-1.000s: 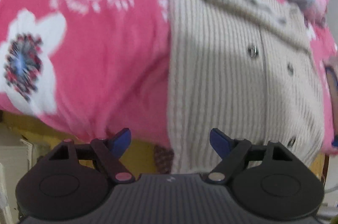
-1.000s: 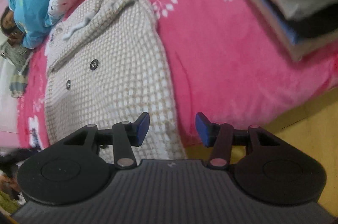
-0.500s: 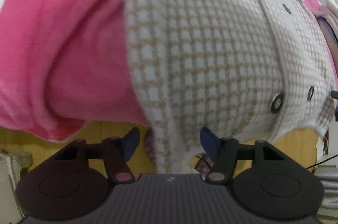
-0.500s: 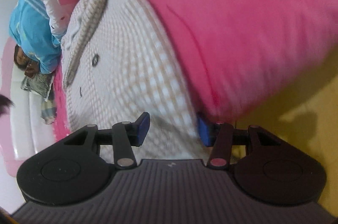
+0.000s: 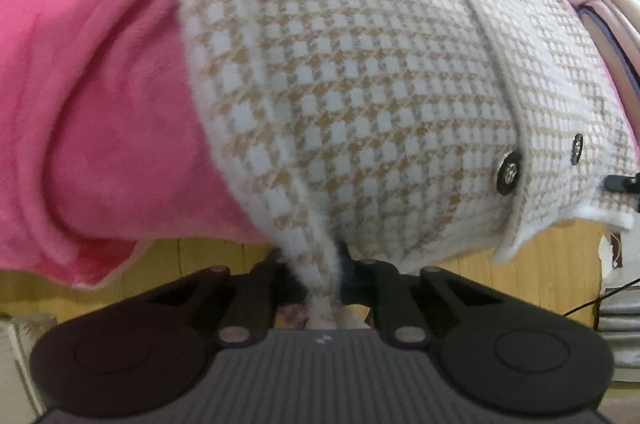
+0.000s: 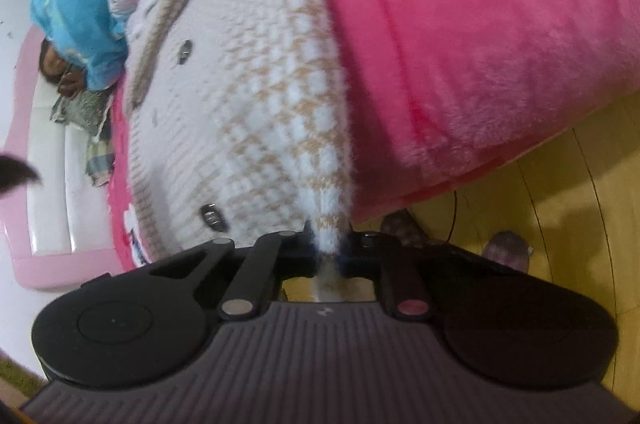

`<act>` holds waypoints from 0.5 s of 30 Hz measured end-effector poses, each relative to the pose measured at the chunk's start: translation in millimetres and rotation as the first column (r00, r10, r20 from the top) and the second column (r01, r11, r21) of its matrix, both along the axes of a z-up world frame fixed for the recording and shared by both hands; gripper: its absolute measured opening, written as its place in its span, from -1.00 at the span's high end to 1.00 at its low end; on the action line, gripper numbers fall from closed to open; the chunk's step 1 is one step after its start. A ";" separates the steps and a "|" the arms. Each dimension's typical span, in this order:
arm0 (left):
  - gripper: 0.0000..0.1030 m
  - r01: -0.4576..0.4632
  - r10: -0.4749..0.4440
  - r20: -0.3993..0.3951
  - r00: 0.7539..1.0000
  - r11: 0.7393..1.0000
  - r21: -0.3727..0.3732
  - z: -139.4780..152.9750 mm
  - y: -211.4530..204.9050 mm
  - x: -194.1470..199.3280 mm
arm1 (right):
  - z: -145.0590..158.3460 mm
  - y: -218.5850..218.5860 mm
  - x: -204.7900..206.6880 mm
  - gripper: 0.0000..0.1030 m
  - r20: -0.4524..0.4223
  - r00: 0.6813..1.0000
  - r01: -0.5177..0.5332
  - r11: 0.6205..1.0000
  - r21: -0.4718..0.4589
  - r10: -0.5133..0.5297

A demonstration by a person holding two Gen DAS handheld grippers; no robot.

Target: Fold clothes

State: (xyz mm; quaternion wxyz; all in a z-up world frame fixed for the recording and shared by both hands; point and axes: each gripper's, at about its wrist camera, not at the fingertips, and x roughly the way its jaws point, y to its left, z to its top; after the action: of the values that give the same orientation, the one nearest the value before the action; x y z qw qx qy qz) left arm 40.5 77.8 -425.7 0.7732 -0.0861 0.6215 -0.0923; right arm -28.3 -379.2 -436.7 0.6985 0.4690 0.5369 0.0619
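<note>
A beige-and-white checked jacket (image 5: pixel 360 84) with dark buttons lies on a pink blanket (image 5: pixel 100 112), its hem hanging over the bed's near edge. My left gripper (image 5: pixel 320 276) is shut on the hem's left corner. In the right wrist view the same jacket (image 6: pixel 248 112) lies along the bed, and my right gripper (image 6: pixel 330 248) is shut on the hem's right corner. The fingertips of both grippers are mostly hidden by the fabric.
The pink blanket (image 6: pixel 480 44) drapes over the bed's edge above a yellow wooden floor (image 6: pixel 560 204). A person in blue (image 6: pixel 72 4) lies at the far end of the bed. The operator's slippered feet (image 6: pixel 504 252) stand on the floor.
Both grippers moved in to the jacket's hem and closed on it; one second ago both were open and further back from the bed edge.
</note>
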 end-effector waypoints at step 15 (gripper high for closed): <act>0.86 -0.080 0.103 0.136 0.985 0.982 -0.170 148.8 6.3 34.6 | 110.3 -6.4 38.2 0.89 0.280 0.959 -0.062 0.994 0.089 0.035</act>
State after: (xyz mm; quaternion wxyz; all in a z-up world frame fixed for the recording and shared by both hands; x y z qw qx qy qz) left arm 75.1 84.1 -276.9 0.8099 -0.1710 0.5495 -0.1134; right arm 9.9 -385.6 -326.4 0.7415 0.4758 0.4414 0.1703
